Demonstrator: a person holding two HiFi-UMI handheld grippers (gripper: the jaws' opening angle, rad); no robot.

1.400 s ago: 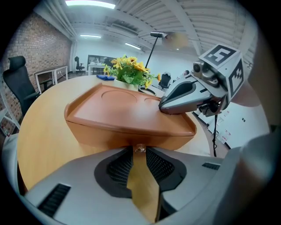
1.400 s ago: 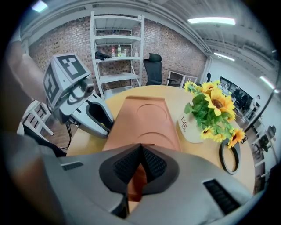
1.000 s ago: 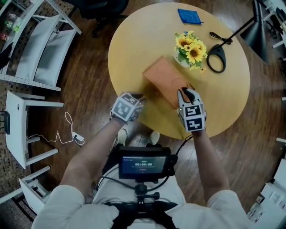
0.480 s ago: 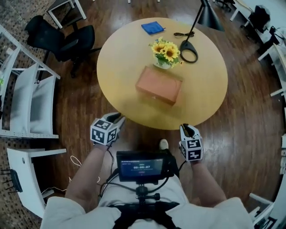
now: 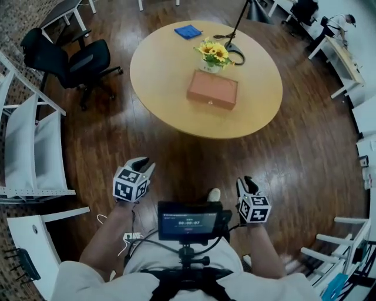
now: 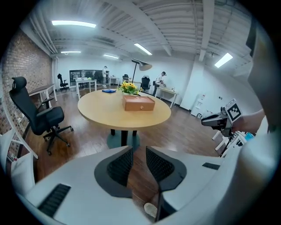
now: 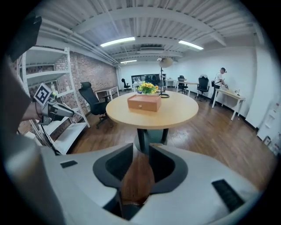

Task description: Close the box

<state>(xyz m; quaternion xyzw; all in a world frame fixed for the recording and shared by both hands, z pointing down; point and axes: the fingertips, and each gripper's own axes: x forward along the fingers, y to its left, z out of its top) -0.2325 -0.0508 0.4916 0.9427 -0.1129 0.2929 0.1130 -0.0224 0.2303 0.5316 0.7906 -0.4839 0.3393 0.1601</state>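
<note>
One box [image 5: 212, 89], one table [image 5: 164, 70], one bouquet [image 5: 214, 52], one lamp [image 5: 257, 9], one cloth [image 5: 188, 32]

The box [image 5: 212, 89] is a flat, rectangular, reddish-brown case with its lid down flush on the body. A small pale clasp sits at the middle of its long front face. It lies flat on the round wooden bench [image 5: 164, 76], somewhat toward the far side, just in front of the sunflowers [image 5: 214, 52]. Its long side is slightly skewed to the bench's near edge.

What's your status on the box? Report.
Left gripper open, empty; right gripper opening, empty. Box shut on table, both grippers well clear. Nothing blocks it.
</note>
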